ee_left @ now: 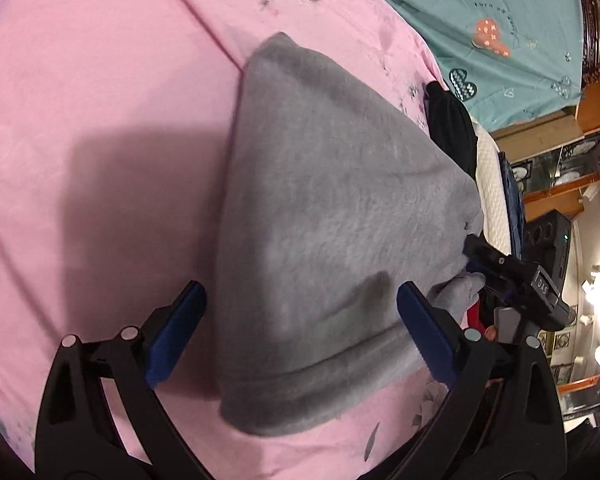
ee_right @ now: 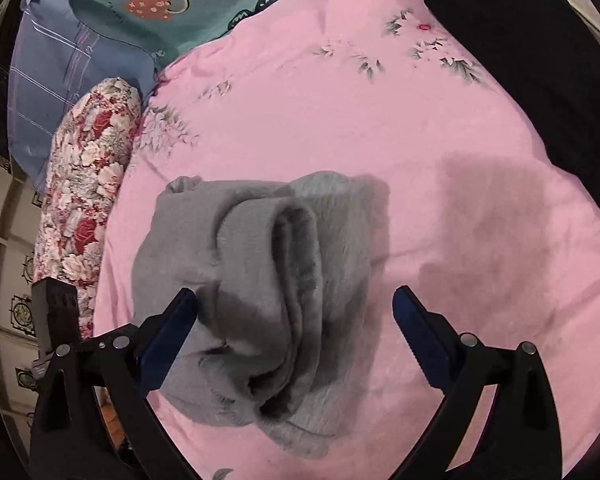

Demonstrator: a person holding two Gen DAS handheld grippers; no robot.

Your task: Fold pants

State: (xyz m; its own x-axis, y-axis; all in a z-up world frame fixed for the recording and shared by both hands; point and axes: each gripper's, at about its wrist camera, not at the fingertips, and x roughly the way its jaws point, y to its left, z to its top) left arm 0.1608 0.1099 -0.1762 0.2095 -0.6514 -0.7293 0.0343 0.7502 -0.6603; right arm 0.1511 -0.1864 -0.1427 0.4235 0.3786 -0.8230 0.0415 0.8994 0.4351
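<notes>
Because the gray pants point(ee_left: 332, 240) are soft and fuzzy, they will bend and flop wherever they are picked up. They look thick and light, not slippery, and nothing on them can break. They lie on the pink bedsheet point(ee_left: 100, 80), already folded into a small bundle.

The left claw point(ee_left: 300, 328) has its two blue fingers wide apart. The pants sit right between them and stretch away in front, but the fingers do not pinch the cloth. The right claw point(ee_right: 294, 332) is wide apart too. The rolled end of the bundle lies between its fingers, closer to the left-hand finger in its view, and it holds nothing.

To the far right of the right claw lies a black cloth point(ee_right: 540, 80). Off to its left sits a flowery pillow point(ee_right: 88, 184).

I think the folding is almost done. For one more fold, the best spot to grab is a thick edge where all the layers stack up. A thin top layer would just peel away and undo the bundle.
</notes>
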